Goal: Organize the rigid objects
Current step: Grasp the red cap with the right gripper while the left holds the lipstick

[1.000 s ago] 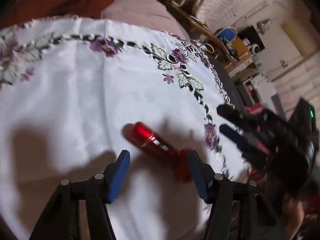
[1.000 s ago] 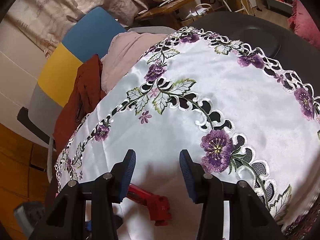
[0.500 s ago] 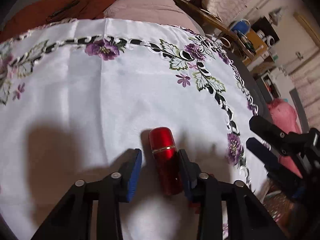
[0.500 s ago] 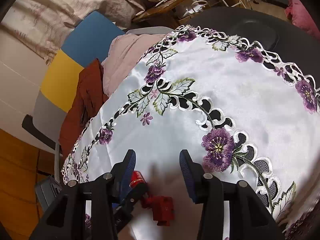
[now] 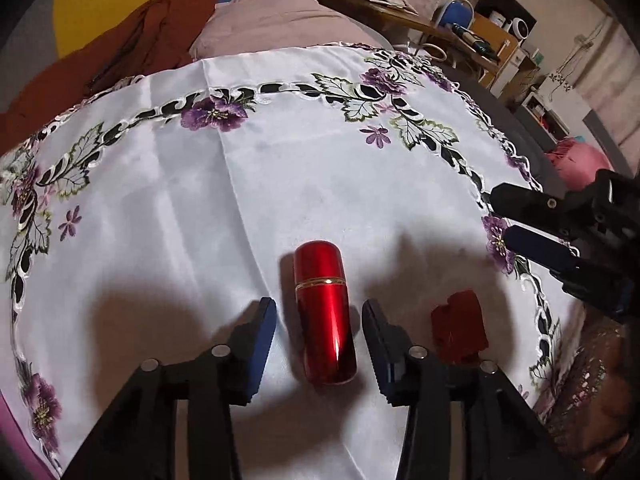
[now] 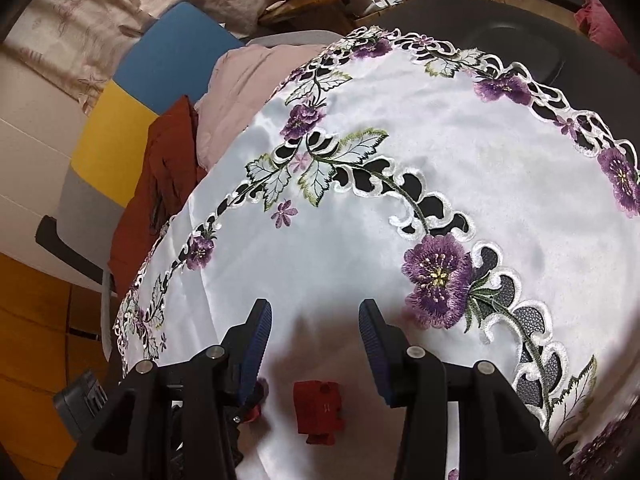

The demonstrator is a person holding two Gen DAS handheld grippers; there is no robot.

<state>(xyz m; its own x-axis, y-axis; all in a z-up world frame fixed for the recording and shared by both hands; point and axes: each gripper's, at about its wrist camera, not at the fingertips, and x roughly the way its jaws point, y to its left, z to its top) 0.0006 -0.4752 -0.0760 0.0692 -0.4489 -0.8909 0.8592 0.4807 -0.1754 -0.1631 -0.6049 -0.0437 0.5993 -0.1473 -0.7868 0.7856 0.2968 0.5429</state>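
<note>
A shiny red cylinder with a gold band [image 5: 324, 316] lies on the white embroidered tablecloth [image 5: 280, 184]. My left gripper [image 5: 319, 312] is open, with one blue-padded finger on each side of the cylinder and a gap on both sides. A small red block [image 5: 460, 324] lies just right of the left gripper; it also shows in the right wrist view [image 6: 318, 408]. My right gripper [image 6: 315, 316] is open and empty, held above the cloth with the red block below and between its fingers. It shows at the right edge of the left wrist view [image 5: 560, 236].
The cloth has a purple-flower cutwork border [image 6: 436, 276] over a dark round table [image 6: 500, 24]. A chair with rust [image 5: 120, 52] and pink [image 5: 276, 20] clothes stands at the far side. A wooden desk with clutter [image 5: 472, 40] stands at the back right.
My left gripper has moved over the red cylinder, which now lies lengthways between its fingers. My right gripper has shifted so the red block sits between its fingers.
</note>
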